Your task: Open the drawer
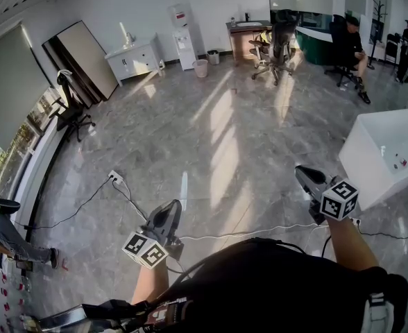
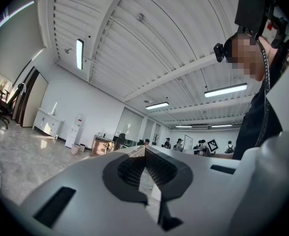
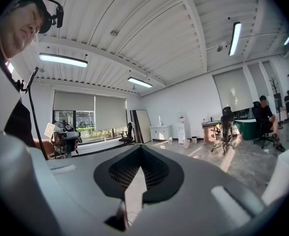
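Observation:
A white low cabinet (image 1: 134,57) with drawer fronts stands against the far wall, well away from both grippers; it also shows small in the left gripper view (image 2: 48,123) and the right gripper view (image 3: 160,132). My left gripper (image 1: 173,207) hangs over the grey tiled floor at lower left. Its jaws meet at the tips (image 2: 145,150) with nothing between them. My right gripper (image 1: 301,172) is held at lower right, also over bare floor. It points out across the room, and its jaws (image 3: 141,149) are shut and empty.
A white table (image 1: 388,155) stands close on the right. Cables (image 1: 128,196) and a power strip (image 1: 115,178) lie on the floor ahead. Far off are a water dispenser (image 1: 184,37), a bin (image 1: 201,68), office chairs (image 1: 279,44) and a seated person (image 1: 350,47).

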### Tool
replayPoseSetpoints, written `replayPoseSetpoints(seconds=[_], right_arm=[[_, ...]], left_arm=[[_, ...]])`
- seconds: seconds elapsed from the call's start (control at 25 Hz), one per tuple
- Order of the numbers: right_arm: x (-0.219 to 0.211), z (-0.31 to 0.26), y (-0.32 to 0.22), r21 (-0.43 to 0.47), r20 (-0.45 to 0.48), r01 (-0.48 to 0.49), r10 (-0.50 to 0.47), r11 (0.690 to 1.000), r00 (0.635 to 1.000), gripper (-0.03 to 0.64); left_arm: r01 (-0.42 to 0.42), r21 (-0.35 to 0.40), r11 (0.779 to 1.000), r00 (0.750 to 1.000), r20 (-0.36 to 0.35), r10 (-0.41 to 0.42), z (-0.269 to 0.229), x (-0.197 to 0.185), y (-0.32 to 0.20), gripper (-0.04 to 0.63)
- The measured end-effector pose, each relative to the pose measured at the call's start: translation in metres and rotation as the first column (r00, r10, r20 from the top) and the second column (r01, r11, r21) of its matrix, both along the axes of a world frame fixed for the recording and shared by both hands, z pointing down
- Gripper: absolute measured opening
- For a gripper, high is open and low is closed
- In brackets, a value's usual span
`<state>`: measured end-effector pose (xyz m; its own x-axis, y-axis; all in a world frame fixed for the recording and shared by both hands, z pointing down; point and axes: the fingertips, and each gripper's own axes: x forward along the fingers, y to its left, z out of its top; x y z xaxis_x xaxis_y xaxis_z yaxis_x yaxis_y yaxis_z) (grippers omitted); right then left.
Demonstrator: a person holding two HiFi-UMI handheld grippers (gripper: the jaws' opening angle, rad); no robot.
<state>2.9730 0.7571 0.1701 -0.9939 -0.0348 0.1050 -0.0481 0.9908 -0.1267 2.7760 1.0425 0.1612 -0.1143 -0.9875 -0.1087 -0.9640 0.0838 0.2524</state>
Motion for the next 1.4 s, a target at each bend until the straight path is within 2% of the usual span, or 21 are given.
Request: replayPoseSetpoints(seconds=[0.52,0.76,1.04,1.4], right_arm=[[0.029,0.014,-0.053,0.002,-0.012,0.050,-0.050,0.999,0.999,0.002],[0.019,0.030,-0.069,0.005,-0.025,0.065,-0.065,0.998,0.998,0.002],[-0.045,0.038,-0.069,0.018,-0.034,0.075,-0.074,0.997,0.997,0.002],[-0.174,-0.001,-0.054,0.073,-0.012,0.009,-0.008,0.997,1.000,0.002]], left_arm=[[0.020,-0.024,1.000,1.000,-0.015,-0.020,0.009,0.044,-0.057,-0.009],[0.010,-0.049,0.999,0.999,-0.035,-0.012,0.022,0.047,-0.077,-0.009],[0.000,-0.042,0.999,0.999,-0.049,-0.002,0.033,-0.014,-0.082,-0.009],[-0.067,-0.009,0.998,0.997,-0.037,0.067,0.016,-0.156,-0.074,-0.009]])
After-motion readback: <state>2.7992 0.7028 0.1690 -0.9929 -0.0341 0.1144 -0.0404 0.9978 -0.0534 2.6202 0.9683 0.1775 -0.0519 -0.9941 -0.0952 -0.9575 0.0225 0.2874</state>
